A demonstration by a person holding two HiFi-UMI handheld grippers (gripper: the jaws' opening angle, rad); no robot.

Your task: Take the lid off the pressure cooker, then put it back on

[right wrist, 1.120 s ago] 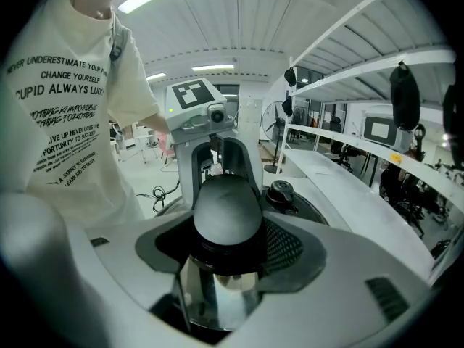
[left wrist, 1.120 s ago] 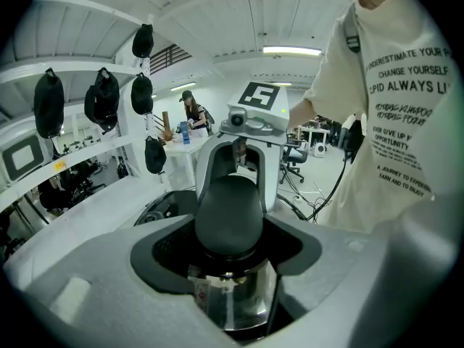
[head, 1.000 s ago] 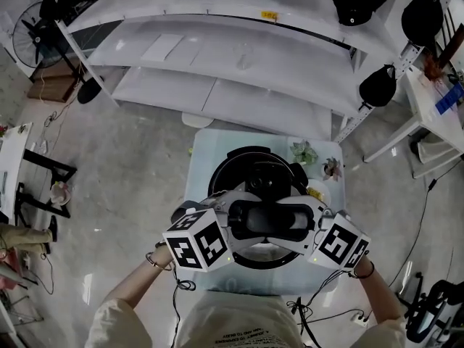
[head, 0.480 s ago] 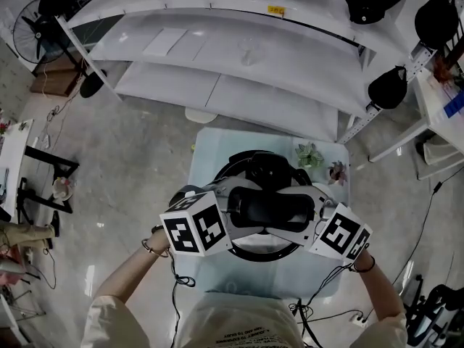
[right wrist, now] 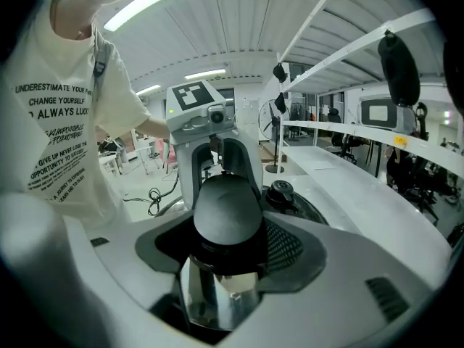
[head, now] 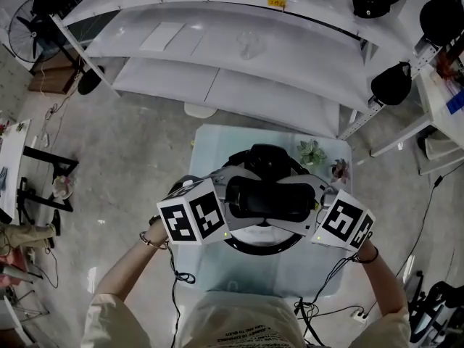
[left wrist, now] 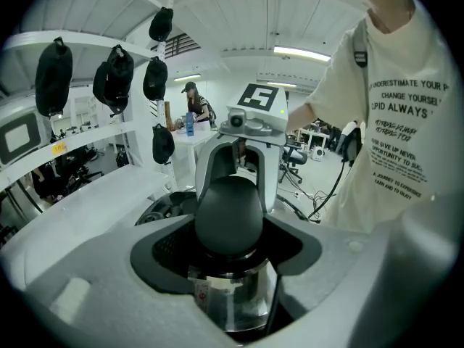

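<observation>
The person's forearms (head: 127, 278) reach in from the bottom edge of the head view, one to each tool. The left gripper (head: 230, 203) and the right gripper (head: 313, 203) face each other across the pressure cooker (head: 261, 249). Each is clamped on one end of the lid handle (head: 270, 198), a black bar lying crosswise between them.

In the left gripper view the handle's rounded black end fills the gap between the two pale jaws, which press on its sides. Shiny steel with a small red-and-white label (left wrist: 201, 293) shows just below it, and the other gripper stands directly beyond. The right gripper view mirrors this, with the opposite rounded end gripped between its jaws and bright metal beneath.

On the near side of the handle a pale ring of the cooker shows. On the far side is the dark top of the pressure cooker lid (head: 267, 158). I cannot tell whether the lid rests on the rim or hangs just clear of it.

The cooker stands on a small pale table (head: 210, 147). Two little potted plants (head: 310, 152) sit at the table's far right corner. Farther off run long white shelves (head: 239, 49), with black caps (head: 391, 83) hanging at the right.
</observation>
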